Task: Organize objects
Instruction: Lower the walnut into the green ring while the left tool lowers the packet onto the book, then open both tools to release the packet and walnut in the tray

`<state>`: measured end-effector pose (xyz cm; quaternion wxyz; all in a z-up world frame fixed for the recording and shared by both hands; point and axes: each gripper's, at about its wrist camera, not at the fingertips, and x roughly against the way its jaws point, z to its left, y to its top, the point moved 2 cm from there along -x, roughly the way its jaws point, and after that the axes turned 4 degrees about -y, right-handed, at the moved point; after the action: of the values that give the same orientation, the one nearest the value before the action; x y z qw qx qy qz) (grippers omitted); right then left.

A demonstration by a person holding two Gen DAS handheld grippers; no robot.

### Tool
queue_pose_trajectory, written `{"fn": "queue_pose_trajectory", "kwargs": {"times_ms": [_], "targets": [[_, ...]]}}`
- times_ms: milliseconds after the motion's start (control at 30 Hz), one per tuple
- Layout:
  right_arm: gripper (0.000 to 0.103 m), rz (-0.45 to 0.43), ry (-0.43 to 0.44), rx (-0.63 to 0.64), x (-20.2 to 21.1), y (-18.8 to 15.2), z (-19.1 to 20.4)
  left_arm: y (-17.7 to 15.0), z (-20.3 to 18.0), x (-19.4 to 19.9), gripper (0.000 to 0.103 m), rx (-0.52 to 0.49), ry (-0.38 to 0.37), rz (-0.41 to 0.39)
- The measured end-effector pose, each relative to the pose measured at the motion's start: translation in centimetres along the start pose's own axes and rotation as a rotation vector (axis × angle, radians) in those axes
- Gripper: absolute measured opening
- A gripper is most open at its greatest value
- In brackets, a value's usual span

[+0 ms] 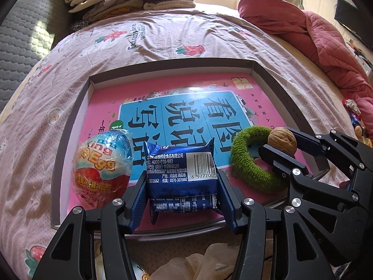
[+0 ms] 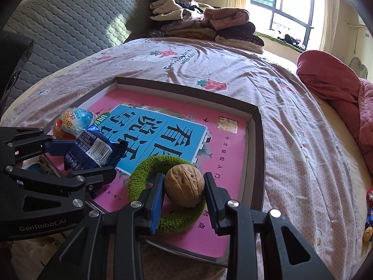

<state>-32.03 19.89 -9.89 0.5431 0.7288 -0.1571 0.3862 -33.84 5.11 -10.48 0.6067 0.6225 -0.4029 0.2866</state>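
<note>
A: How far along was the tidying at that point?

B: Well under way, I'd judge. A shallow box lid [image 1: 70, 121] lay on the bed [image 1: 163, 37] with a pink book [image 1: 112, 98] flat inside it as a floor. Along the book's near edge sat a foil-wrapped toy egg [image 1: 103, 163] at about eight o'clock in the left wrist view, and a green knitted ring [image 1: 254, 163] at about four o'clock.

A: And the grippers?

B: The left gripper [image 1: 180, 200] had its jaws partly open around a blue snack packet [image 1: 180, 172], at six o'clock in its own view. The pads stood at the packet's two sides, apparently touching it, and the packet seemed to rest on the book. Whether it was still squeezed or just let go, I couldn't say for certain.

A: The right one?

B: The right gripper [image 2: 184, 200] was closed partway on a walnut [image 2: 184, 185], pads against both sides, right over the ring's near arc. The nut looked held rather than set down.

A: So what remained?

B: By my reading, releasing the packet and the walnut into the lid. At three to four o'clock in the right wrist view, a few small items [image 2: 369, 219] lay on the bed's edge outside the lid, too small to identify. They probably still needed collecting.
</note>
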Motion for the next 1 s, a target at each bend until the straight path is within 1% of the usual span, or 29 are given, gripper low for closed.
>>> {"fn": "queue_pose_trajectory", "kwargs": {"times_ms": [100,300,467,700,1000], "targets": [[0.034,0.006,0.002,0.005,0.0,0.1,0.0,0.0,0.2,0.0,0.058,0.01,-0.015,0.012],[0.039,0.019,-0.002,0.023,0.0,0.1,0.3,-0.2,0.3,0.3,0.061,0.013,-0.013,0.015],[0.04,0.02,0.006,0.024,0.3,0.1,0.3,-0.3,0.3,0.6,0.064,0.017,-0.017,0.016],[0.043,0.003,0.014,0.007,1.1,0.4,0.0,-0.3,0.6,2.1,0.069,0.049,-0.041,-0.011],[0.044,-0.046,0.029,-0.024,3.3,0.9,-0.3,-0.3,1.0,5.4,0.071,0.064,-0.024,-0.07]]}}
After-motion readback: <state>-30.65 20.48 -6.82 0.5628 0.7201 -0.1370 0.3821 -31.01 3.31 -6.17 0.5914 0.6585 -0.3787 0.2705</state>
